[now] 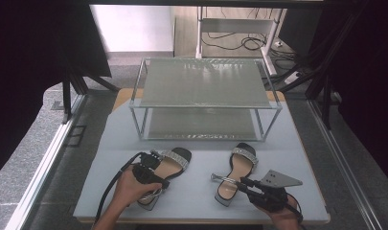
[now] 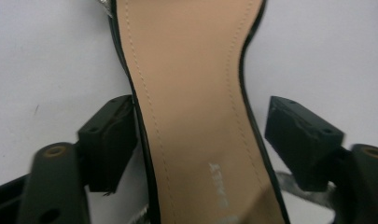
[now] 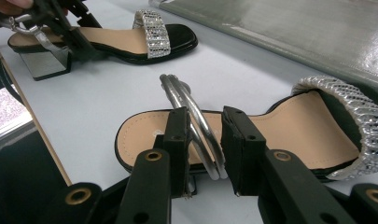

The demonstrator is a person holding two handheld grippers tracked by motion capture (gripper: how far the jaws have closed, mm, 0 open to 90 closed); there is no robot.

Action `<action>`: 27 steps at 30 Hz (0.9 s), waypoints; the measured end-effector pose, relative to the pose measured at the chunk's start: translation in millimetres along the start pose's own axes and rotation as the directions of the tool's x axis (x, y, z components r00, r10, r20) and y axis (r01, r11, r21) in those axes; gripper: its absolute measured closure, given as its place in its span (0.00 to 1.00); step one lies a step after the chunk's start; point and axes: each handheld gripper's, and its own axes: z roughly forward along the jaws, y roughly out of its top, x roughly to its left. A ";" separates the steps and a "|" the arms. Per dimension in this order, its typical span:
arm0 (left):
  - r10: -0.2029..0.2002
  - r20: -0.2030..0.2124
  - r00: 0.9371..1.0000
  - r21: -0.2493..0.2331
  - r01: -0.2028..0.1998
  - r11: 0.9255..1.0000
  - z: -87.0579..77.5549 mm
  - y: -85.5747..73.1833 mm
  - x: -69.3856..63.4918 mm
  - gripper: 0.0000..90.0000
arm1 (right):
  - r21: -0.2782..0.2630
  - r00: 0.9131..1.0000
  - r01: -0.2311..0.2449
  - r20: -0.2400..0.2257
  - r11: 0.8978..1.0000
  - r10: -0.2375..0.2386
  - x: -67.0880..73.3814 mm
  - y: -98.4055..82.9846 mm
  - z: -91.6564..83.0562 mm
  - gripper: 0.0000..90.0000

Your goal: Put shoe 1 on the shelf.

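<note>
Two black block-heel sandals with sparkly toe bands lie on the pale table (image 1: 201, 201). My left gripper (image 1: 158, 172) comes down over the left sandal (image 1: 175, 160) at its waist. In the left gripper view its jaws (image 2: 200, 126) straddle the tan insole (image 2: 196, 107); one pad touches the sole's edge and the other stands clear, so it is open. My right gripper (image 1: 242, 183) is at the heel end of the right sandal (image 1: 239, 165). Its pads (image 3: 205, 135) lie against both sides of the silver ankle strap (image 3: 196, 116), which stands up from the sandal (image 3: 298, 130).
A two-shelf glass rack (image 1: 206, 106) with a metal frame stands at the back of the table; both shelves are bare. In the right gripper view the left sandal (image 3: 130, 39) and the left gripper (image 3: 70, 28) sit farther off. The table's front edge (image 1: 201, 221) runs close under both hands.
</note>
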 end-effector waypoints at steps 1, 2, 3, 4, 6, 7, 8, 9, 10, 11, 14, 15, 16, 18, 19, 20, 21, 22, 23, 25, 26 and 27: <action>-0.005 -0.007 1.000 0.009 0.005 1.000 1.7 0.6 0.2 0.35 | 0.000 1.000 0.002 0.002 1.000 -0.002 0.4 -0.3 0.8 0.80; -0.009 -0.011 1.000 0.006 0.010 1.000 1.6 0.9 -0.3 0.35 | 0.003 1.000 0.001 0.004 1.000 -0.001 0.9 -0.6 1.5 0.80; -0.009 -0.011 1.000 0.006 0.010 1.000 1.6 0.9 -0.3 0.36 | 0.006 1.000 0.000 0.004 1.000 0.000 1.3 -0.8 1.8 0.80; -0.010 -0.016 1.000 0.004 0.010 1.000 1.7 1.0 -1.0 0.36 | 0.006 1.000 0.000 0.004 1.000 0.000 1.3 -0.8 1.8 0.80; -0.010 -0.035 0.999 0.004 0.010 1.000 2.4 1.1 -3.3 0.38 | 0.011 1.000 0.001 0.005 1.000 -0.001 2.2 -1.1 2.9 0.80; -0.011 -0.041 0.999 0.001 0.011 1.000 2.7 1.2 -4.3 0.38 | 0.010 1.000 0.001 0.006 1.000 -0.001 2.5 -1.1 3.1 0.79; -0.004 -0.047 0.999 -0.003 0.004 1.000 2.7 1.4 -4.6 0.39 | 0.010 1.000 0.002 0.007 1.000 -0.002 2.6 -1.1 3.2 0.79; -0.004 -0.049 0.999 -0.004 0.004 1.000 2.4 1.4 -5.3 0.41 | 0.011 1.000 0.002 0.007 1.000 -0.002 2.8 -1.0 3.1 0.79; -0.006 -0.051 0.999 -0.004 0.006 1.000 2.5 1.5 -5.5 0.42 | 0.011 1.000 0.001 0.008 1.000 -0.002 2.8 -1.1 2.9 0.79; -0.007 -0.051 0.999 -0.004 0.007 1.000 2.3 1.6 -5.2 0.42 | 0.011 1.000 -0.001 0.008 1.000 0.001 2.8 -1.2 2.6 0.79; -0.014 -0.044 0.999 -0.008 0.013 1.000 1.4 1.1 -3.3 0.44 | 0.008 1.000 -0.003 0.012 1.000 0.003 2.0 -1.4 2.0 0.79; -0.016 -0.040 0.999 -0.011 0.016 1.000 0.8 0.8 -2.2 0.44 | 0.006 1.000 -0.004 0.013 1.000 0.004 1.7 -1.4 1.8 0.79; -0.020 -0.040 0.999 -0.016 0.019 1.000 0.2 0.4 -1.2 0.45 | 0.006 1.000 -0.007 0.013 1.000 0.006 1.3 -1.4 1.5 0.79; -0.016 -0.035 0.999 -0.019 0.015 1.000 -0.4 0.0 0.6 0.47 | 0.005 1.000 -0.008 0.015 1.000 0.008 0.3 -1.4 0.9 0.79; -0.029 -0.024 0.999 -0.027 0.028 0.999 -1.2 -0.9 2.3 0.47 | 0.004 1.000 -0.009 0.017 1.000 0.009 -0.1 -1.4 0.9 0.79; -0.019 -0.022 1.000 -0.026 0.018 1.000 -1.7 -1.1 3.4 0.47 | 0.003 1.000 -0.010 0.018 1.000 0.010 -0.3 -1.5 0.8 0.79; -0.016 -0.021 1.000 -0.026 0.015 1.000 -2.1 -1.3 3.7 0.47 | 0.002 1.000 -0.011 0.018 1.000 0.011 -0.5 -1.5 0.7 0.79; -0.019 -0.017 1.000 -0.028 0.019 0.999 -2.5 -1.5 3.9 0.47 | 0.004 1.000 -0.012 0.018 1.000 0.012 -0.5 -1.6 0.8 0.79; -0.016 -0.011 1.000 -0.029 0.016 0.999 -3.3 -1.6 4.8 0.47 | 0.005 1.000 -0.010 0.018 1.000 0.010 -0.3 -1.6 0.9 0.79; -0.009 0.003 1.000 -0.034 0.009 0.999 -5.7 -1.7 7.0 0.47 | 0.006 1.000 -0.009 0.017 1.000 0.009 0.1 -1.6 1.1 0.79; -0.007 0.013 1.000 -0.038 0.008 0.999 -7.3 -1.9 7.7 0.48 | 0.006 1.000 -0.008 0.016 1.000 0.008 0.3 -1.5 1.2 0.79; -0.004 0.023 1.000 -0.040 0.005 0.999 -9.2 -2.0 8.7 0.48 | 0.005 1.000 -0.009 0.017 1.000 0.008 0.3 -1.5 1.3 0.79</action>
